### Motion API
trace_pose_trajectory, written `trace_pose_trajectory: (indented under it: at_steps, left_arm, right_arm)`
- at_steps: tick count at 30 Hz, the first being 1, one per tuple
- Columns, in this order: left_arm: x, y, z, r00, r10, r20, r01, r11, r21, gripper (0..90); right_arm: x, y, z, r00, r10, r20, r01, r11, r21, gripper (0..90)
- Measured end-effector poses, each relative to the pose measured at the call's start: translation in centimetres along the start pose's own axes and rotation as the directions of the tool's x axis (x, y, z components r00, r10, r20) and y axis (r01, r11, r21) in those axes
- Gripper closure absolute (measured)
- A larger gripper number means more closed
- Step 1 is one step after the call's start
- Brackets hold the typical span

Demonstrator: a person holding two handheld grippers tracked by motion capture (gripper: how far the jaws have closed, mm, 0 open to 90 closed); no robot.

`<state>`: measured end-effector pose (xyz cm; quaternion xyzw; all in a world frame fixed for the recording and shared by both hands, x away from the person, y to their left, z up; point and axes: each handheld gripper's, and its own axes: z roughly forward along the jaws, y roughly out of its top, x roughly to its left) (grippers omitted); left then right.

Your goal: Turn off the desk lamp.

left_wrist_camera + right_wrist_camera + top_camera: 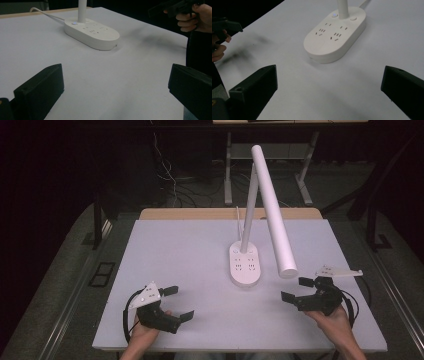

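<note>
High view: the left gripper [177,303] sits near the front-left of the white table [175,255], its two black jaws spread wide apart with nothing between them, gripped by the person's left hand [142,330]. The right gripper [296,289] hovers near the front-right edge, jaws likewise parted and empty, held by the right hand [332,317]. Between the two, farther back, stands a white desk lamp [260,205] whose oval base [244,265] rests flat on the table and carries socket outlets on its top. Nothing is plugged into those outlets. A slim post rises from the rear of the base, and the long tubular lamp head [274,215] slants down toward the right gripper, its lower end close to it but apart. A white cord [238,220] runs from the base toward the far edge; where it ends is hard to make out in the dark background.
</note>
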<state>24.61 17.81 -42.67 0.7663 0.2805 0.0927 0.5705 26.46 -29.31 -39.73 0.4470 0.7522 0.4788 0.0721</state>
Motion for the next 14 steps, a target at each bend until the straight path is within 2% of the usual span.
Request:
trace_pose_trajectory:
  at_steps: [7,14]
  left_arm:
    - [0.0,0.0,-0.1,1.0000,-0.003,-0.005,0.003,1.0000,-0.001,0.0]
    - [0.1,0.0,0.0,1.0000,-0.002,-0.003,0.002,1.0000,0.000,0.0]
  right_arm:
    - [0.4,-2.2,-0.5,0.9998,0.011,0.014,-0.011,1.000,-0.002,0.6]
    - [0.7,-3.1,-0.6,0.9997,0.001,0.025,0.000,1.000,-0.014,0.6]
